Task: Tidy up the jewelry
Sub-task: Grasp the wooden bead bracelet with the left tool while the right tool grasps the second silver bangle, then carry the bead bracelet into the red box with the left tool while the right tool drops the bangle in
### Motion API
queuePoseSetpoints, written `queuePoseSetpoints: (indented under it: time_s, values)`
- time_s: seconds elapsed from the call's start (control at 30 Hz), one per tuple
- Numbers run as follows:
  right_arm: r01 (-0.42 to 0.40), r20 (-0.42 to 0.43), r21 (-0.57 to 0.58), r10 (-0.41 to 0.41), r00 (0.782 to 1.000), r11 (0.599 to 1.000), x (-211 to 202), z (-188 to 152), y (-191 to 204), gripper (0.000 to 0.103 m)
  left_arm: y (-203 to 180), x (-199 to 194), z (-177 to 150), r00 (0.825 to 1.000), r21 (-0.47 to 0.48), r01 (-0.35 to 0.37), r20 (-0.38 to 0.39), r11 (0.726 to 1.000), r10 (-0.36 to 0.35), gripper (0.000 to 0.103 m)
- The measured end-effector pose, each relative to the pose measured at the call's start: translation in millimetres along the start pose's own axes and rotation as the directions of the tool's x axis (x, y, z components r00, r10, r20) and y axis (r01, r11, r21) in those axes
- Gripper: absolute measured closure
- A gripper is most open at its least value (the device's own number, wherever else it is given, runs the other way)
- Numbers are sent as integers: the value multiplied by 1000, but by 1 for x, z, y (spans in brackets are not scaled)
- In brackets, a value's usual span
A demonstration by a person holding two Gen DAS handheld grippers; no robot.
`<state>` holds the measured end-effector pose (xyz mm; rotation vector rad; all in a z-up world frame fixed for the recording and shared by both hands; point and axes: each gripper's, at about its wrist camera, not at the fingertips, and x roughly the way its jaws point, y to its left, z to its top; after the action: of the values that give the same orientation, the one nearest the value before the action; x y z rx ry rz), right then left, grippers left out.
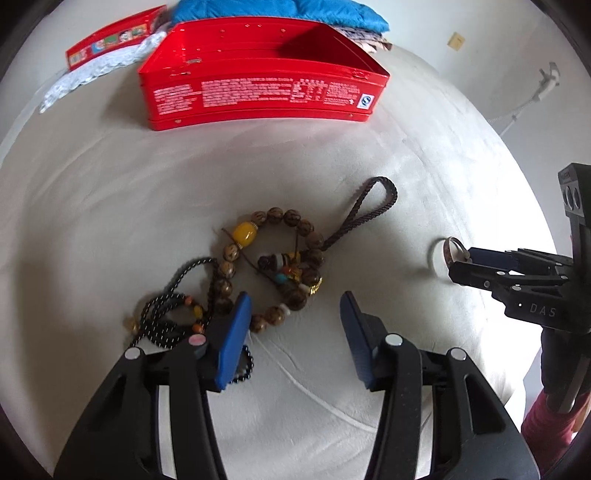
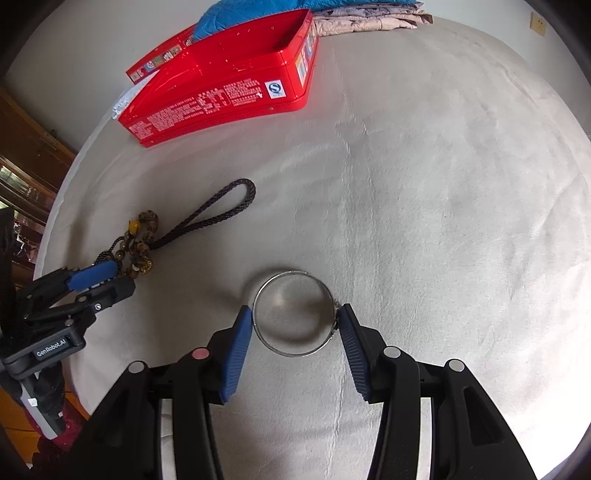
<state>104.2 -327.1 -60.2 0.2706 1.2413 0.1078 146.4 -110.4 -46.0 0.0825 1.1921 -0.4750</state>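
Observation:
A heap of jewelry lies on the pale cloth: a wooden bead bracelet (image 1: 275,215) with a yellow bead, a brown braided cord loop (image 1: 386,192) and a black speckled cord necklace (image 1: 162,321). My left gripper (image 1: 295,299) stands open just above the heap. A few bracelet beads lie between its blue pads, and the left pad covers the black cord. My right gripper (image 2: 293,314) is shut on a silver bangle (image 2: 295,355), one pad on each side. The bangle hangs above the cloth and casts a shadow. In the left wrist view the right gripper (image 1: 461,260) is off to the right of the heap.
An open red tin box (image 1: 258,88) stands at the back, its inside bare where it shows. Its lid (image 1: 110,40) leans behind on white lace (image 1: 92,70). Folded blue fabric (image 1: 280,11) lies beyond. Wooden furniture (image 2: 26,155) borders the left.

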Motion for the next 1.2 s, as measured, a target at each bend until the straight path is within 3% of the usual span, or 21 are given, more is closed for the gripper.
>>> queuePoseSetpoints:
  time_s: [0.13,0.2,0.27,0.47,0.8,1.2]
  values:
    - [0,0,-2,0,1000,1000,-1,1,0,54,0,10,9,1000,27,-2,-17,1000,3,55]
    - [3,-1,-4,-3,1000,1000,0,2,1,54,-2,15,11,1000,50,-8,-27,999,9,62]
    - [6,-2,-4,-6,1000,1000,0,3,2,54,-4,17,14,999,79,-33,-18,996,35,78]
    - [8,-5,-7,-8,1000,1000,1,4,7,54,-5,10,4,1000,98,0,-22,995,2,90]
    - [-21,6,-24,22,1000,999,-5,5,19,54,9,-44,0,991,57,95,86,994,-99,92]
    - [-27,27,-65,29,999,998,-13,11,41,54,33,-83,-15,972,-33,147,192,989,-138,92]
